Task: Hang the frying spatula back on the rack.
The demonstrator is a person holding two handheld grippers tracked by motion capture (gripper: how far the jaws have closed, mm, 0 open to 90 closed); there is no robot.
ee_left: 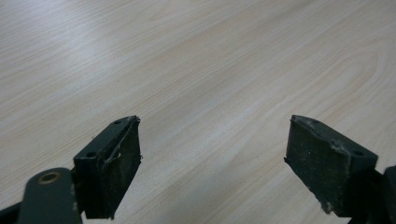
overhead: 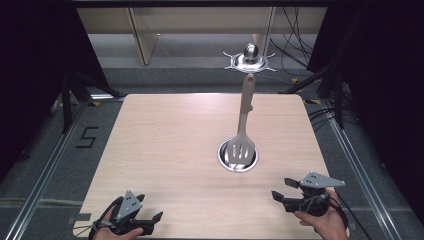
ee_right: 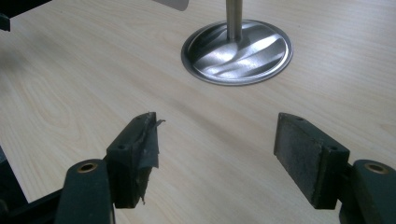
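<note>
Standing upright right of centre in the high view, the spatula (overhead: 243,127) rests head-down in a metal cup (overhead: 223,156) and could topple if nudged. Right gripper (overhead: 282,189) and left gripper (overhead: 156,220), lower corners, are released, empty.

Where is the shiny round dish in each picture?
High view: the shiny round dish sits right of middle on the table, under the spatula.
Right gripper view: the dish is top centre, beyond the right tool.
Left gripper view: bare table wood ahead of the left tool.
Shared landmark: the pale wood table.
</note>
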